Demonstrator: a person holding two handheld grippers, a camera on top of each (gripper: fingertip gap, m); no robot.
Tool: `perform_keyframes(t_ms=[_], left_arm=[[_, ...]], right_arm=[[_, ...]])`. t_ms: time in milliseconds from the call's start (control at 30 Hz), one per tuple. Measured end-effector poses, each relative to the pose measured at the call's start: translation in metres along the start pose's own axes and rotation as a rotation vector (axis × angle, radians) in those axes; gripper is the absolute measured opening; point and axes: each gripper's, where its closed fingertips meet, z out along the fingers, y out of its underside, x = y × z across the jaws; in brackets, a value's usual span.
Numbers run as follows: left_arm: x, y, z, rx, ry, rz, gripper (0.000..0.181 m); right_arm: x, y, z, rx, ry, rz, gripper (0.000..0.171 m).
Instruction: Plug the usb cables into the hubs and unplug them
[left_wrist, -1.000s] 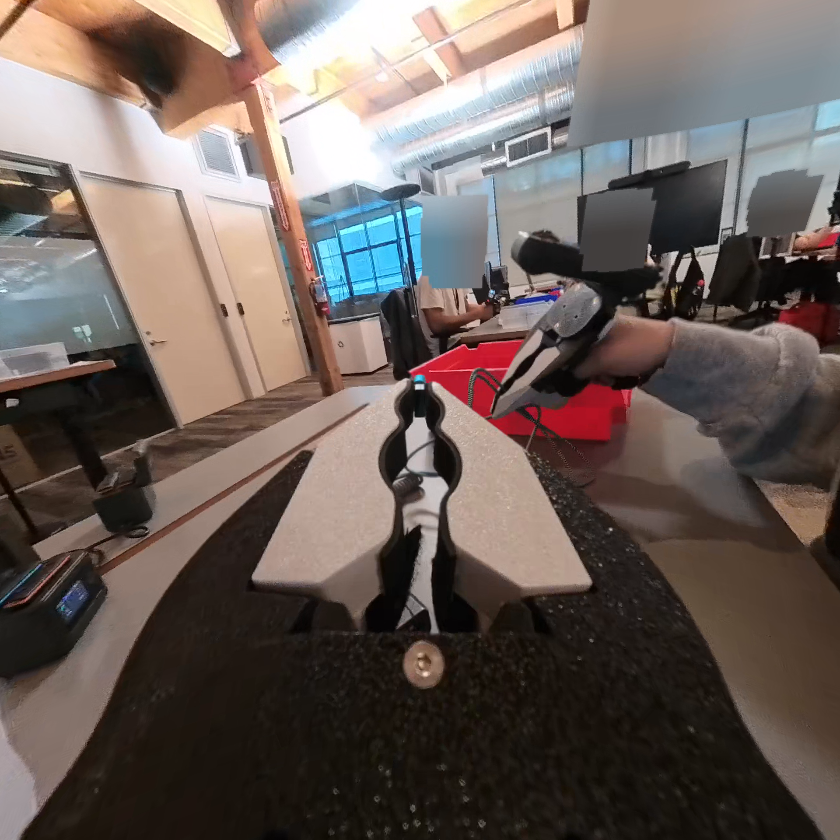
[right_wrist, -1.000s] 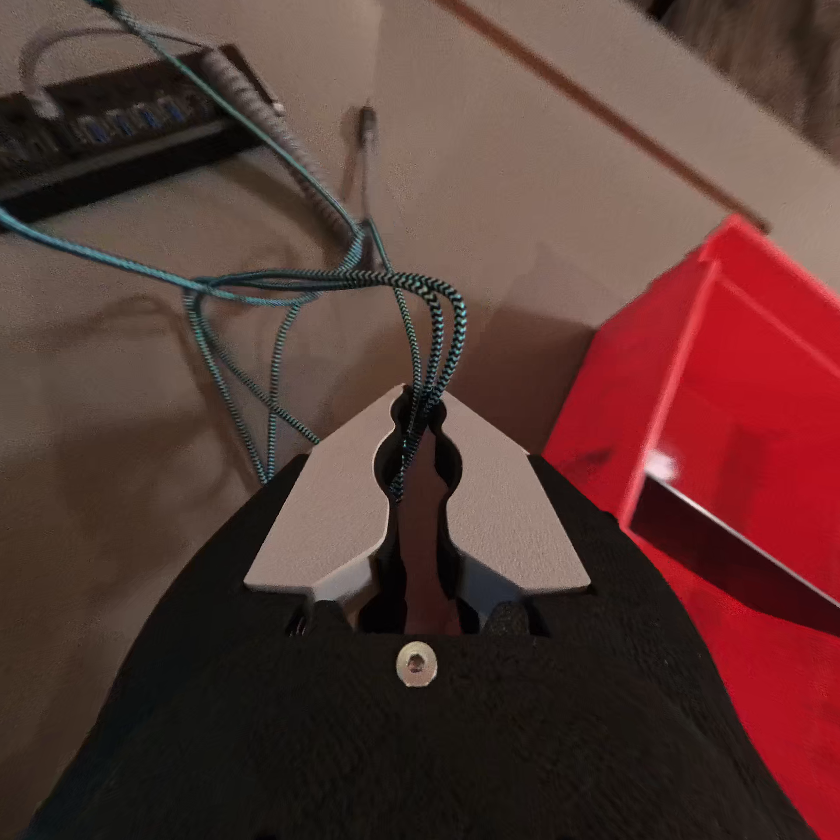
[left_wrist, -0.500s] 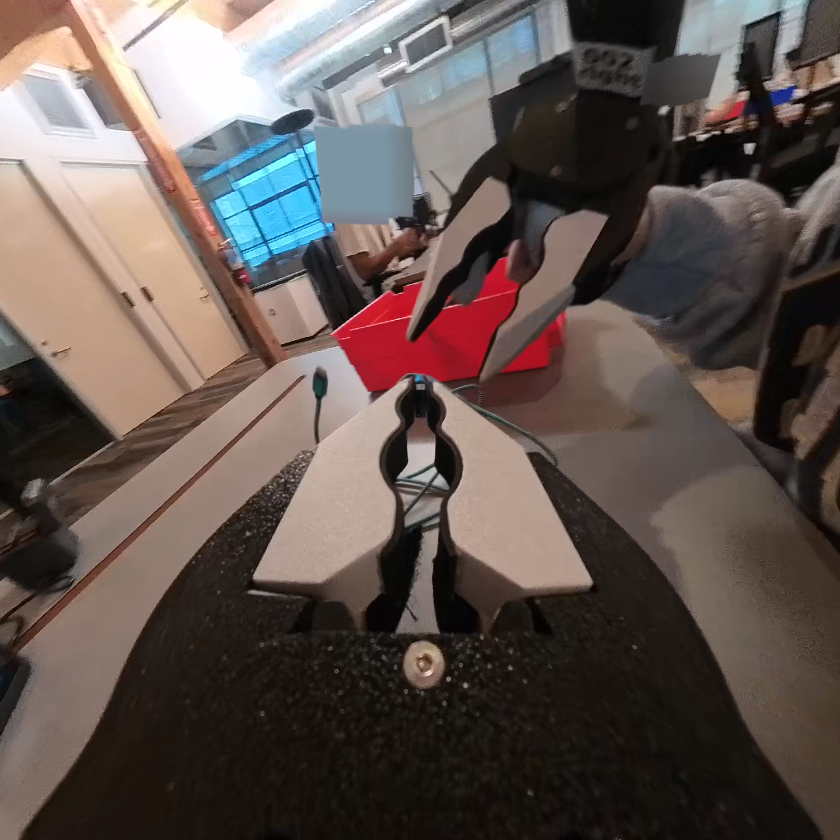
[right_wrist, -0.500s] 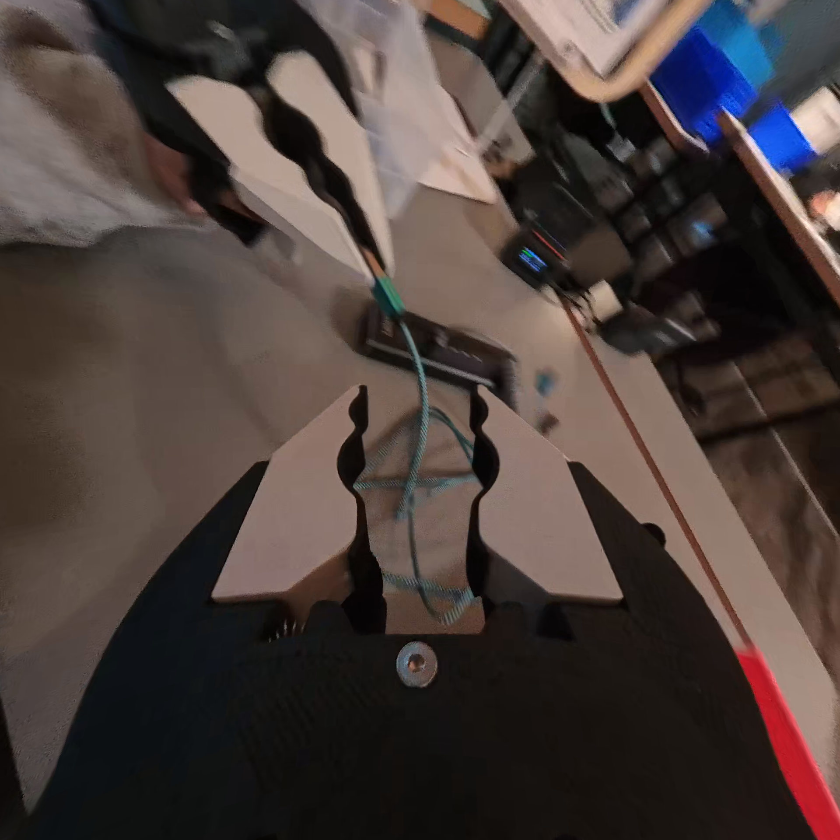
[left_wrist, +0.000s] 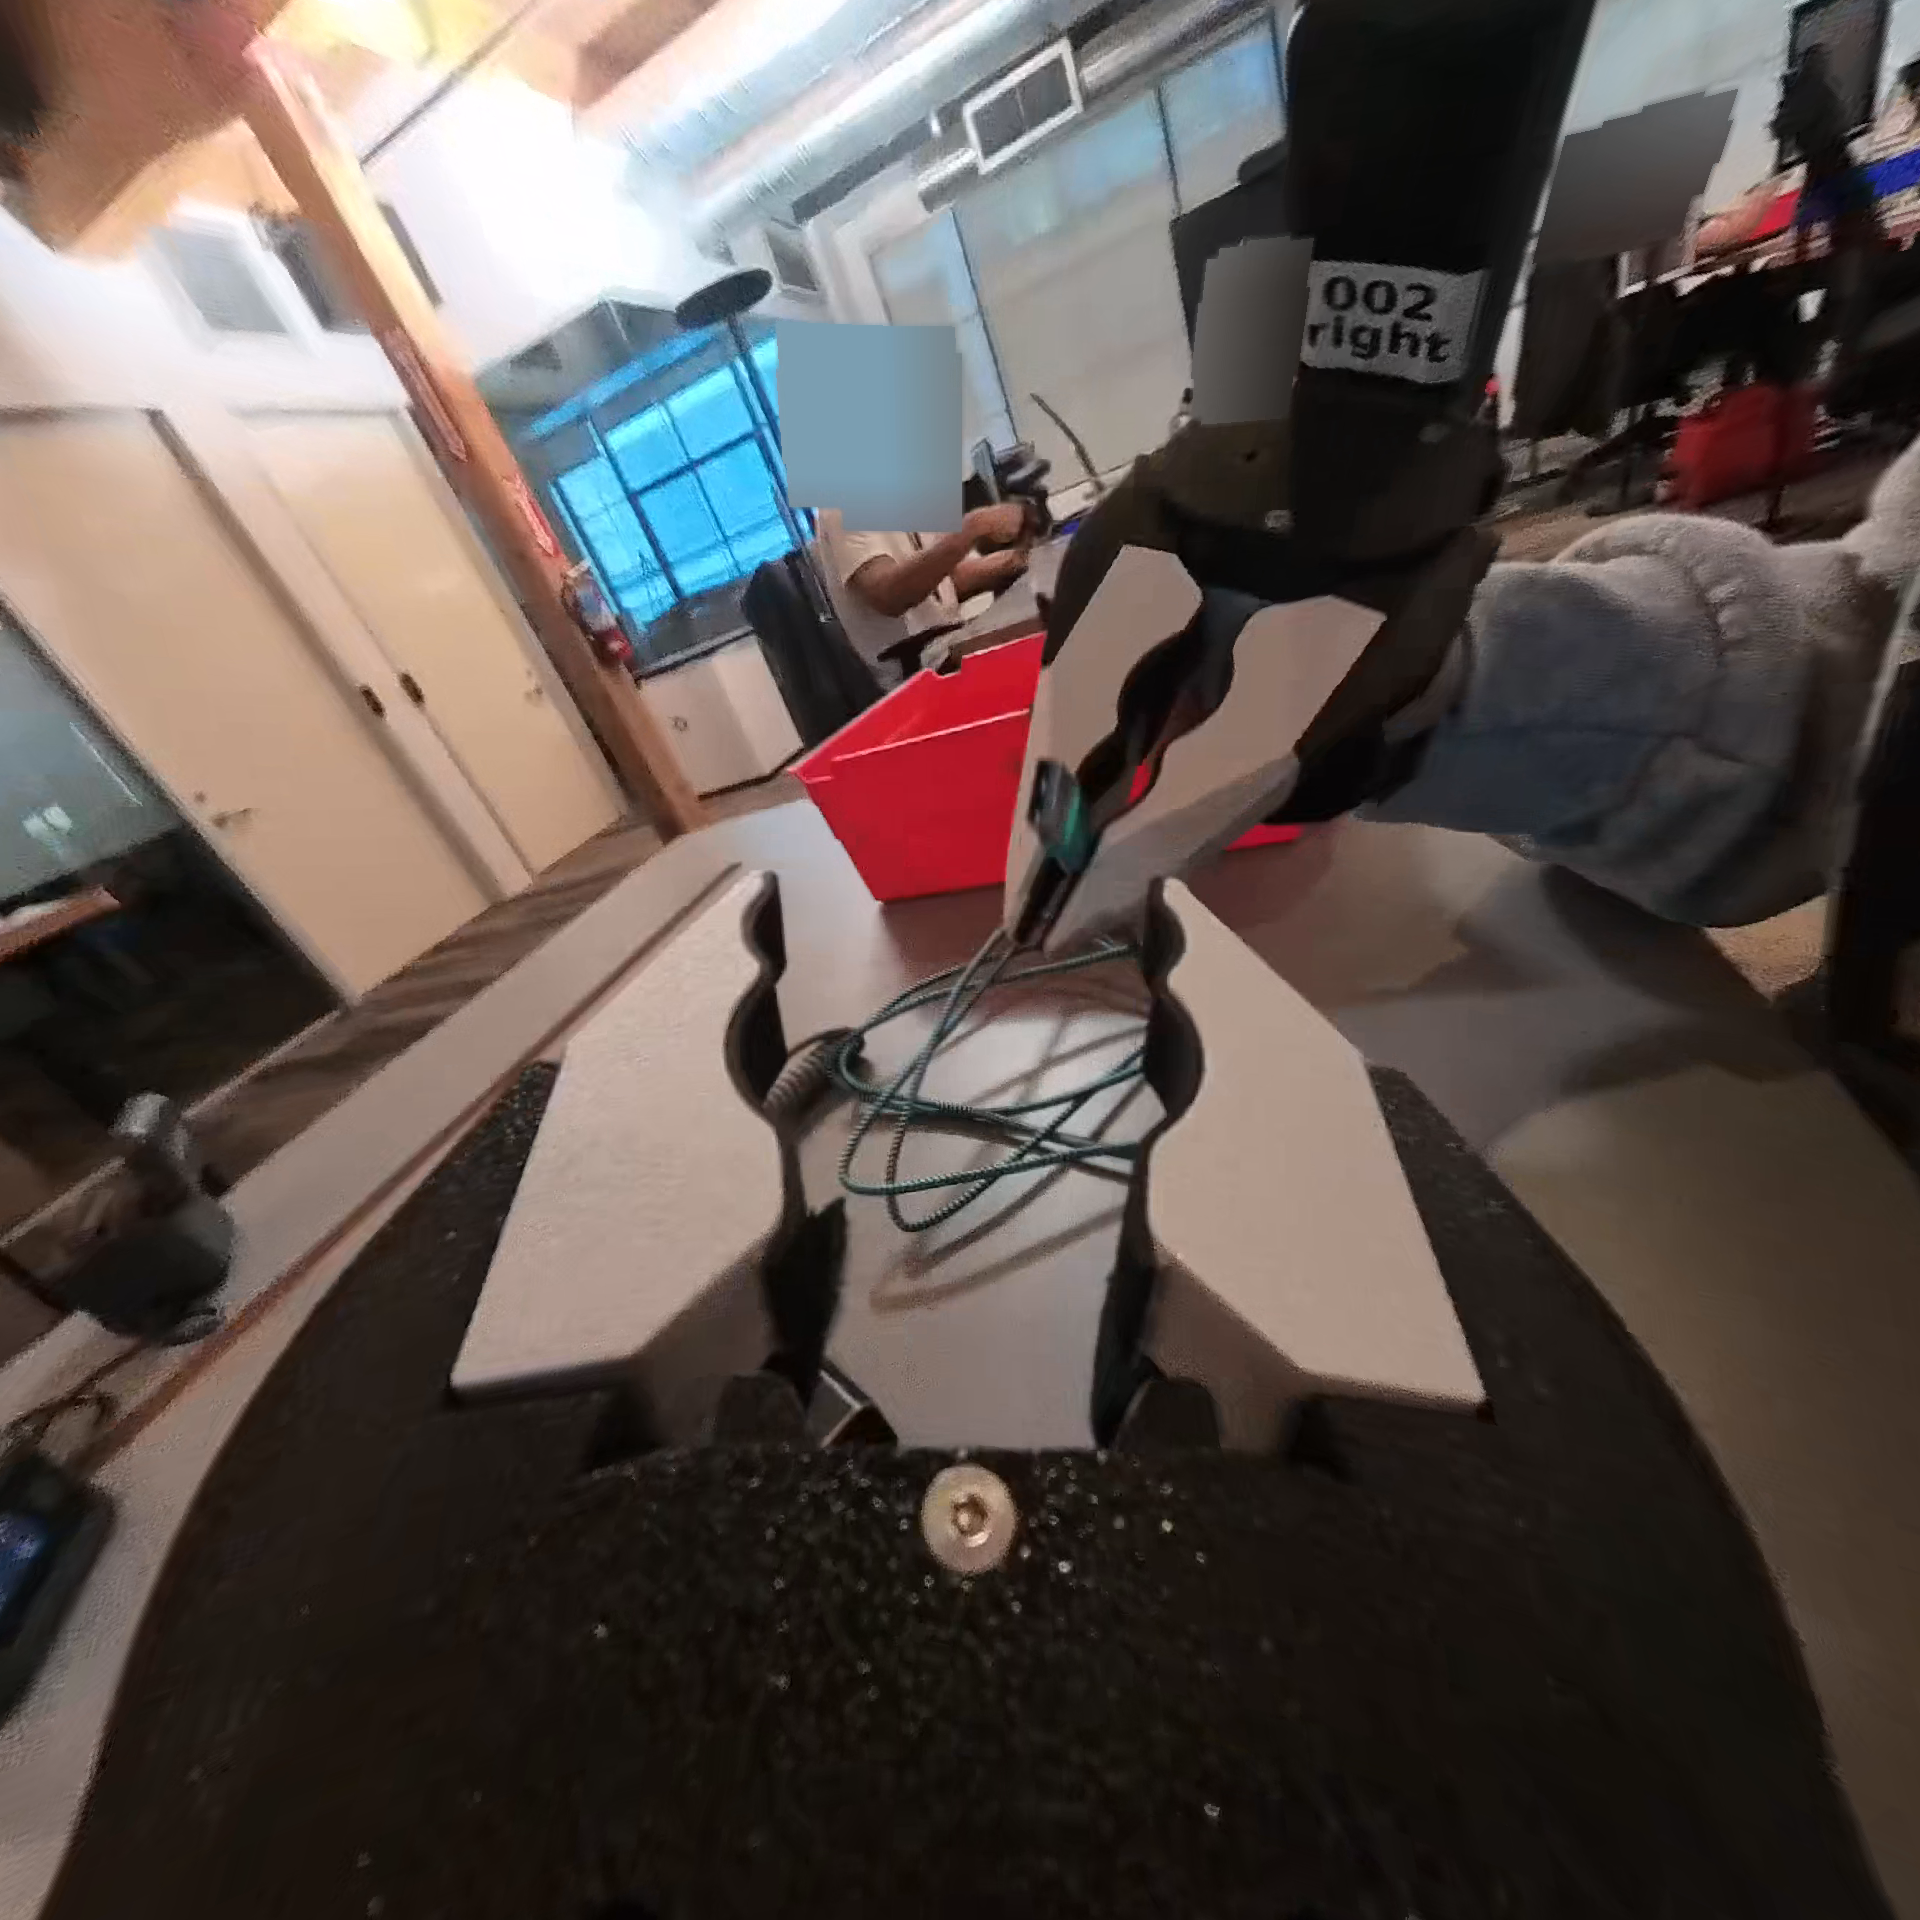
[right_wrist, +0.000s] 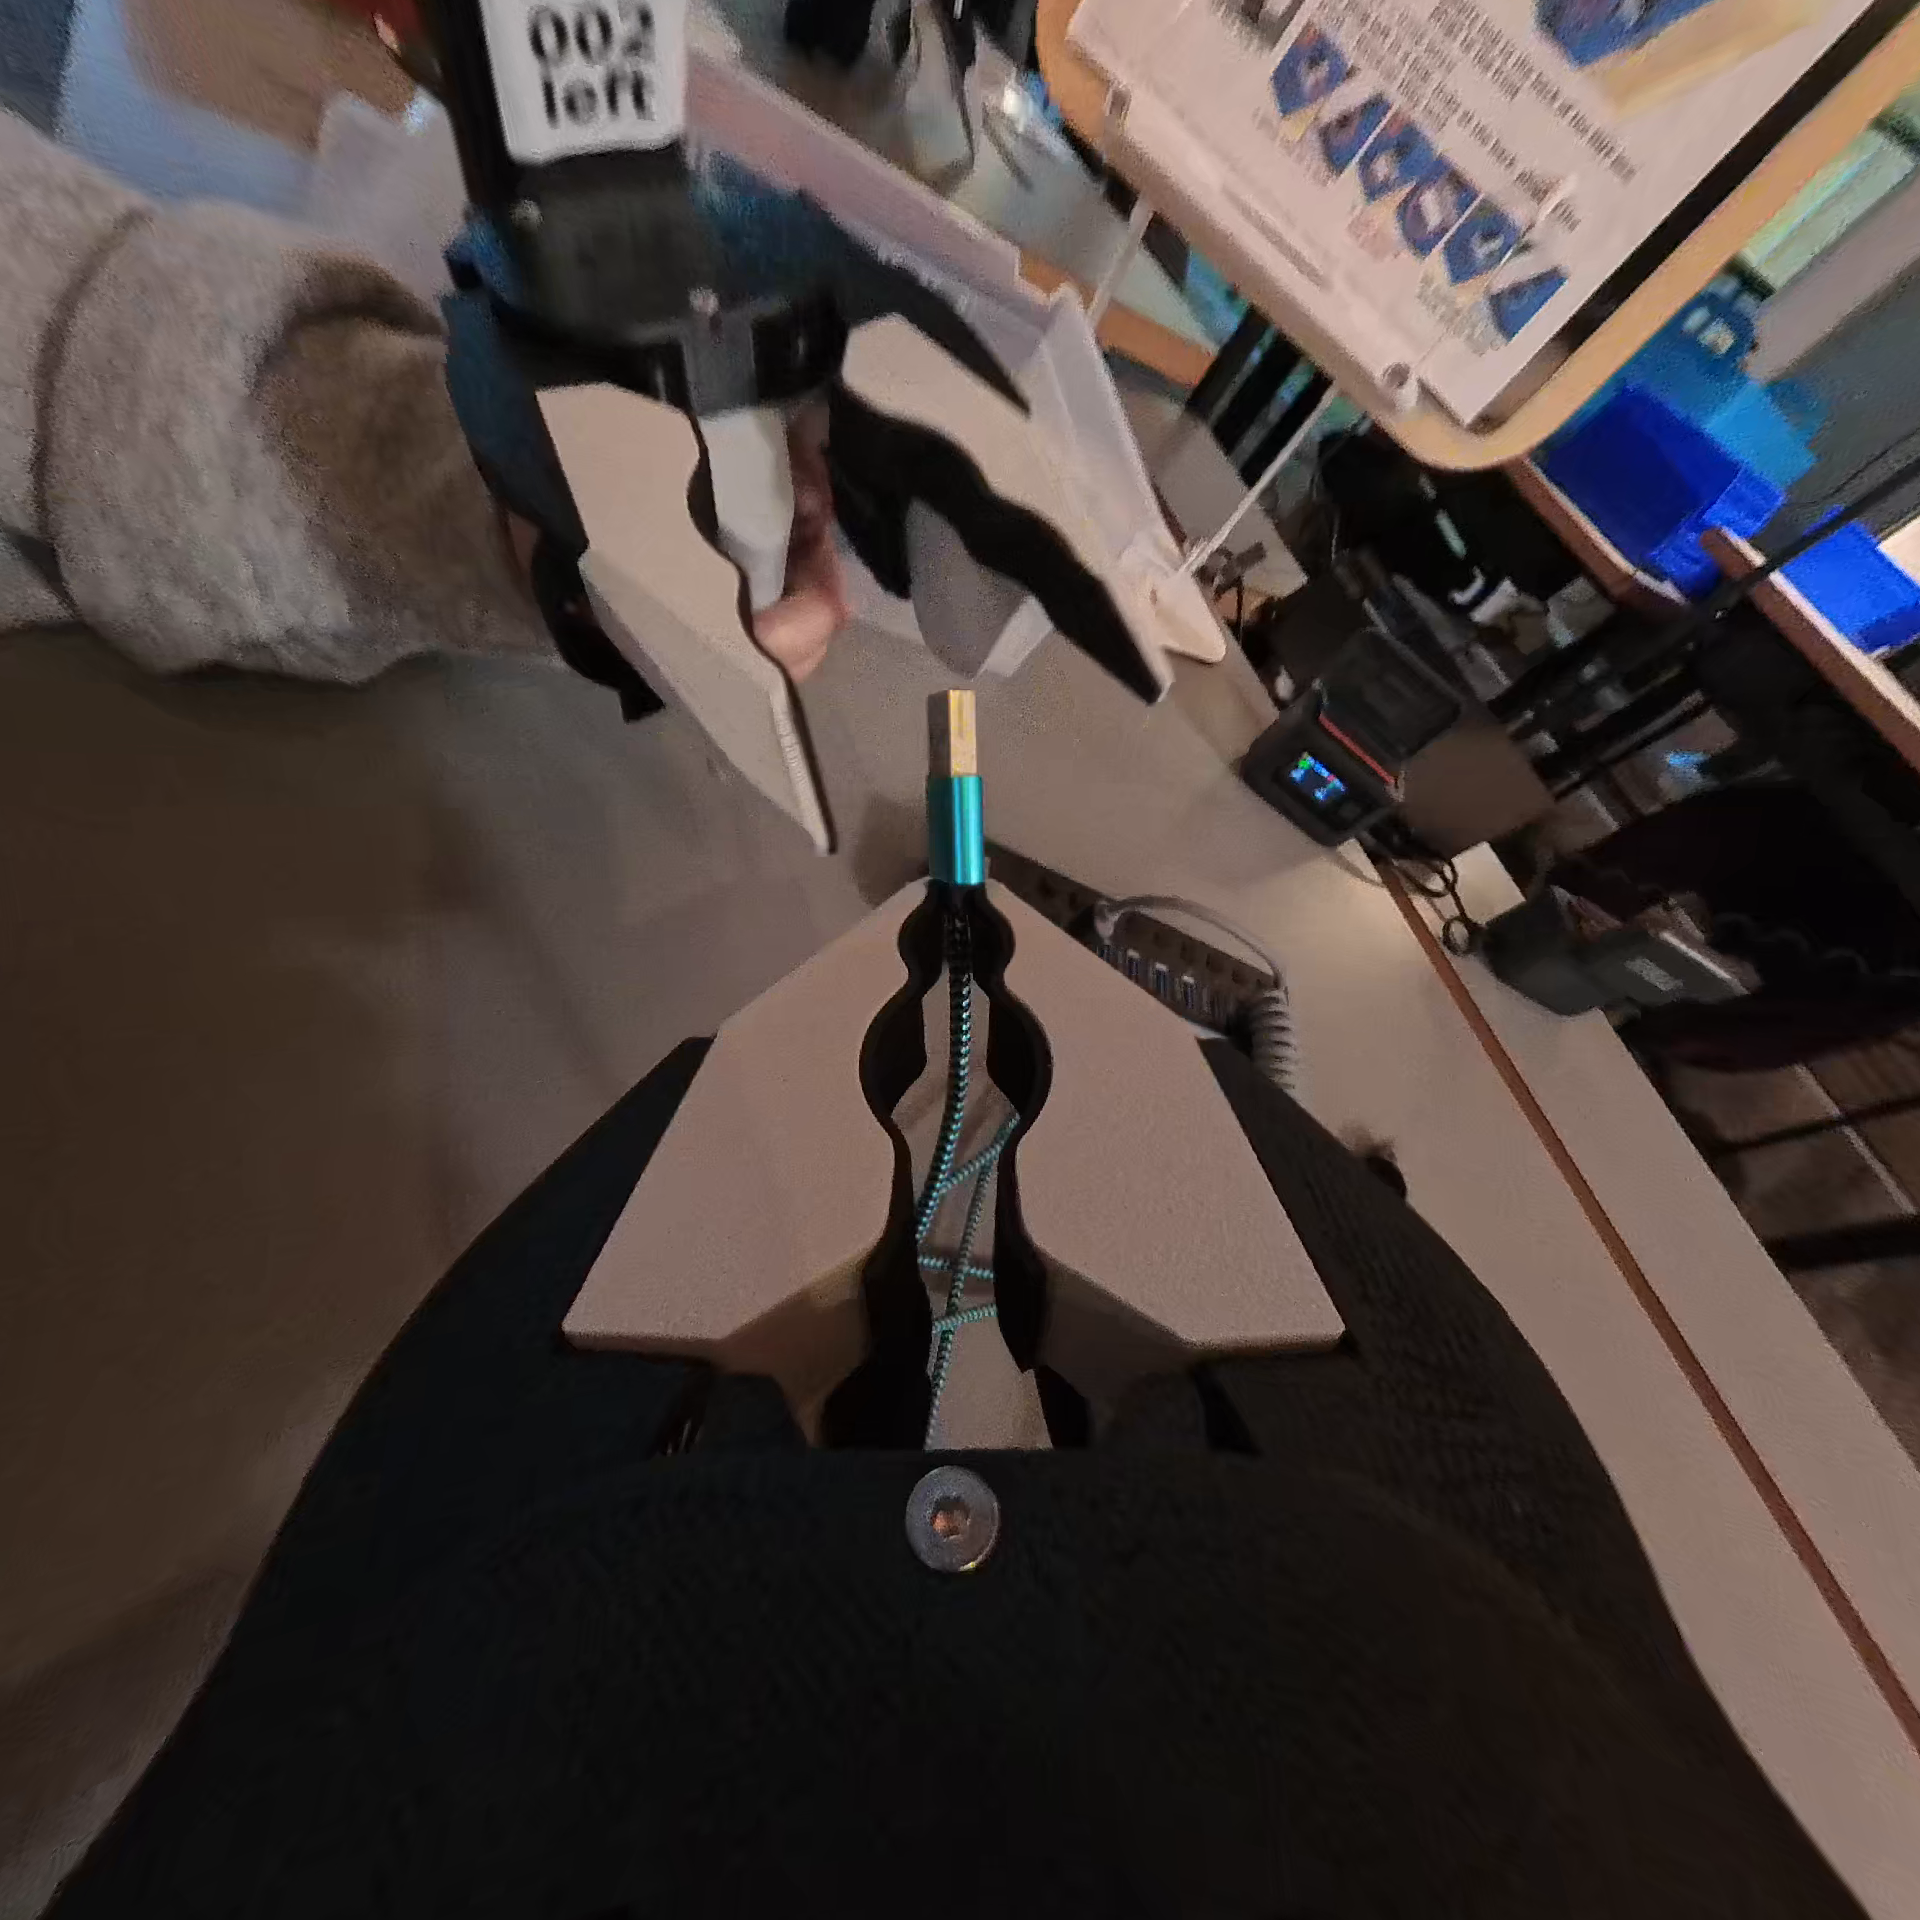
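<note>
1. Grey counter (left_wrist: 1621, 1195) in an open office, with one red bin (left_wrist: 914, 800) at its far end.
2. One cable (right_wrist: 958, 1049), braided teal and black, ends in a teal-sleeved plug (right_wrist: 954, 790) with a metal tip; its loops lie on the counter.
3. Right tongs (right_wrist: 954, 894) are clamped on the cable just behind the plug, which points at the left tongs.
4. Left tongs (left_wrist: 961, 914) gape, empty.
5. One dark hub (right_wrist: 1174, 956) lies beyond.
</note>
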Motion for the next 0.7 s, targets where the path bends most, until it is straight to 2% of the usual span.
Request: perform_keyframes(t_ms=[100,167,267,400,533,700], left_arm=[[-0.003,0.0,-0.003,0.017,0.015,-0.062,0.063],[-0.007,0.001,-0.005,0.017,0.016,-0.102,0.064],[-0.009,-0.006,-0.009,0.054,0.012,-0.101,0.054],[-0.02,-0.007,-0.013,0.052,-0.075,-0.055,0.059],[-0.023,-0.003,-0.013,0.038,-0.084,-0.069,0.06],[-0.02,-0.001,-0.011,0.025,-0.075,-0.059,0.057]], right_arm=[[0.006,-0.002,-0.006,0.051,0.015,0.026,0.002],[0.01,0.001,-0.006,0.038,0.033,0.022,0.002],[0.01,0.003,-0.003,0.015,0.048,-0.017,0.002],[0.019,0.009,0.004,-0.061,0.165,-0.172,0.002],[0.023,0.009,0.008,-0.08,0.234,-0.284,0.002],[0.021,0.004,0.01,-0.02,0.219,-0.257,0.002]])
